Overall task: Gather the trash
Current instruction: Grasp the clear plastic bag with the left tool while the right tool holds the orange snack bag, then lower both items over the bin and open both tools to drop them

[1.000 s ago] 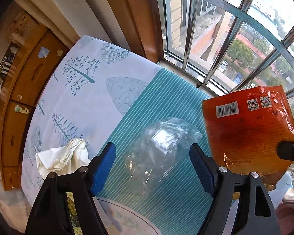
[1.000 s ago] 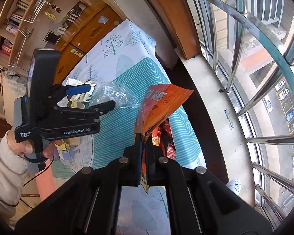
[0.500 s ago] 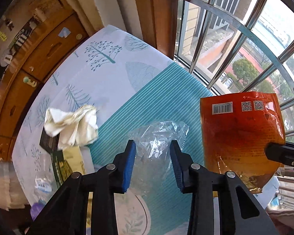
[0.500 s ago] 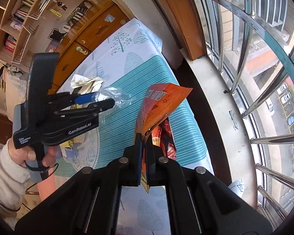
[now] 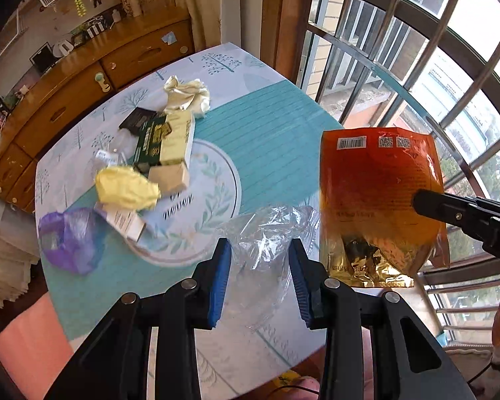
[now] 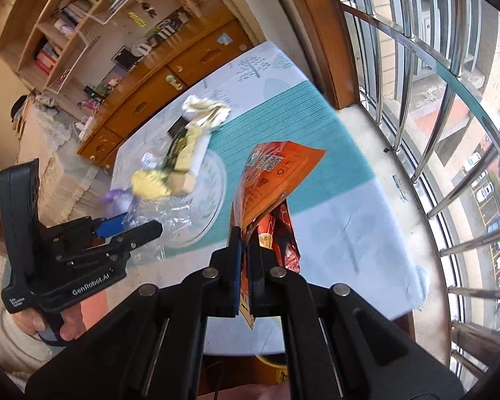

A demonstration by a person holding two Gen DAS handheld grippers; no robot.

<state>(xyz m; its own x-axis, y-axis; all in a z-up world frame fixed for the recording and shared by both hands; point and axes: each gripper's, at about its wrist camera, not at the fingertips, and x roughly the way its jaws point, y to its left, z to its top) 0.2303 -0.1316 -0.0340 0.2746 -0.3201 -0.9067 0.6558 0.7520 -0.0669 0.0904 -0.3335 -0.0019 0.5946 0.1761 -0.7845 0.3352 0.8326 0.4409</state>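
My left gripper (image 5: pixel 260 256) is shut on a crumpled clear plastic wrapper (image 5: pixel 266 233) and holds it above the near part of the table; it also shows in the right wrist view (image 6: pixel 140 225). My right gripper (image 6: pixel 246 243) is shut on an orange snack bag (image 6: pixel 273 173), held upright with its mouth open; the bag (image 5: pixel 376 200) hangs just right of the wrapper in the left wrist view. Loose trash lies on the table: a yellow paper ball (image 5: pixel 126 190), a white crumpled tissue (image 5: pixel 186 96), a green-and-cream carton (image 5: pixel 166 140) and a purple plastic bag (image 5: pixel 70 236).
The table (image 5: pixel 266 126) has a teal and white tree-print cloth. A barred window (image 5: pixel 416 66) runs along the right. A wooden cabinet (image 5: pixel 83 76) with drawers stands behind the table. A pink seat (image 5: pixel 33 343) is at the near left.
My left gripper closed on the clear wrapper, lifted it off the table and drew back toward the near edge. The right gripper still holds the orange bag, also pulled back.
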